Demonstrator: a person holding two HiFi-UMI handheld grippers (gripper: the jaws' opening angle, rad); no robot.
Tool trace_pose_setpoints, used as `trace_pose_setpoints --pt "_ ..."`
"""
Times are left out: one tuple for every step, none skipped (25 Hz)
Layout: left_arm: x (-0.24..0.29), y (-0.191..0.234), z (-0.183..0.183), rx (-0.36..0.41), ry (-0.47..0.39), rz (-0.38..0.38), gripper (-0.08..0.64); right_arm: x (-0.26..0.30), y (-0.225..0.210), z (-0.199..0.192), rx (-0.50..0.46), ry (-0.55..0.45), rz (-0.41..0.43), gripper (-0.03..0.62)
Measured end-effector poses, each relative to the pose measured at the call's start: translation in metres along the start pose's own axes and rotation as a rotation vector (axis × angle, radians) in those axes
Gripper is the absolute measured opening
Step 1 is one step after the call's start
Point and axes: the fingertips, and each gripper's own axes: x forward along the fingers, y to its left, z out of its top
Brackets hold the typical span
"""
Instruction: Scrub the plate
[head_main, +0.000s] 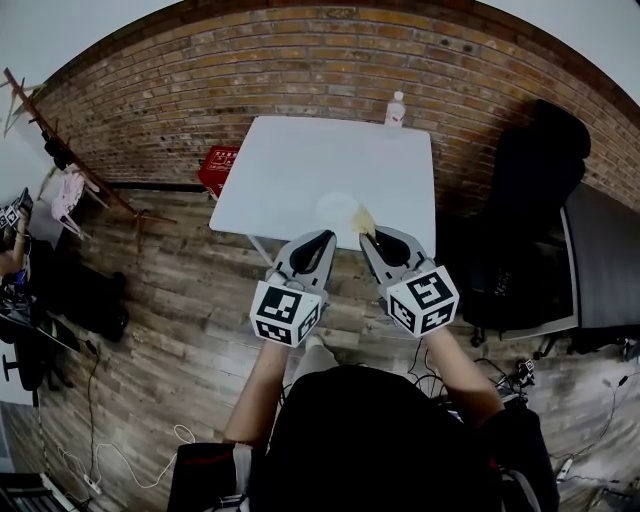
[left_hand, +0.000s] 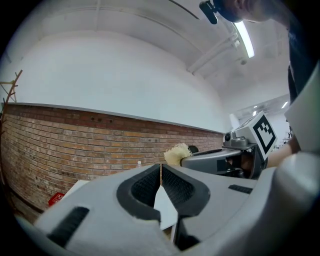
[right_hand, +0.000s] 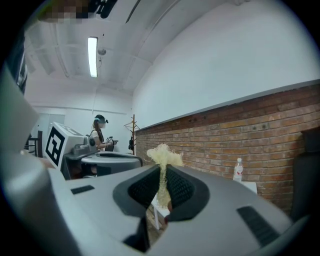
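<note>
Grippers held level, scrubbing not begun.
Right gripper (head_main: 372, 237) clamps pale yellow fibrous scrub pad (right_hand: 162, 156), ready to rub; left gripper (head_main: 325, 237) clenched, empty. Round white plate (head_main: 335, 205) lies by white table's (head_main: 300, 160) near edge, just beyond.

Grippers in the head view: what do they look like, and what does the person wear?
The left gripper and right gripper are grey plastic with tapering jaws lined by black ribbed pads. Each carries a white cube printed with black square markers. The person wears a black top.
</note>
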Motion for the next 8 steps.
trace_pose_setpoints --pt "0.0004 -0.0005 0.0006 -0.001 -0.001 -0.003 0.028 -0.0002 -0.0005 0.0007 -0.001 -0.001 -0.002 0.043" --pt "0.0007 -0.0011 0.0009 -0.001 -0.001 -0.006 0.028 -0.0005 -0.0009 0.001 -0.001 -0.002 -0.004 0.043" --pt "0.0007 -0.0015 0.0008 0.0 0.0 -0.009 0.028 -0.0007 -0.001 0.0008 0.001 -0.003 -0.005 0.043" --pt "0.0003 -0.0016 0.0004 0.001 0.001 -0.01 0.028 -0.0008 -0.0007 0.0003 0.002 -0.003 -0.006 0.043" --pt "-0.0002 -0.0011 -0.0003 0.002 0.003 -0.011 0.028 -0.0005 -0.0003 -0.0002 0.004 -0.004 -0.007 0.043" --pt "-0.0009 -0.0003 -0.0011 0.004 0.005 -0.01 0.028 -0.0001 0.0002 -0.0005 0.005 -0.004 -0.007 0.043" --pt "-0.0015 0.0009 -0.0018 0.006 0.007 -0.01 0.028 0.0006 0.0009 -0.0008 0.006 -0.005 -0.007 0.043" --pt "-0.0022 0.0022 -0.0024 0.008 0.009 -0.009 0.028 0.0012 0.0016 -0.0009 0.007 -0.006 -0.007 0.043"
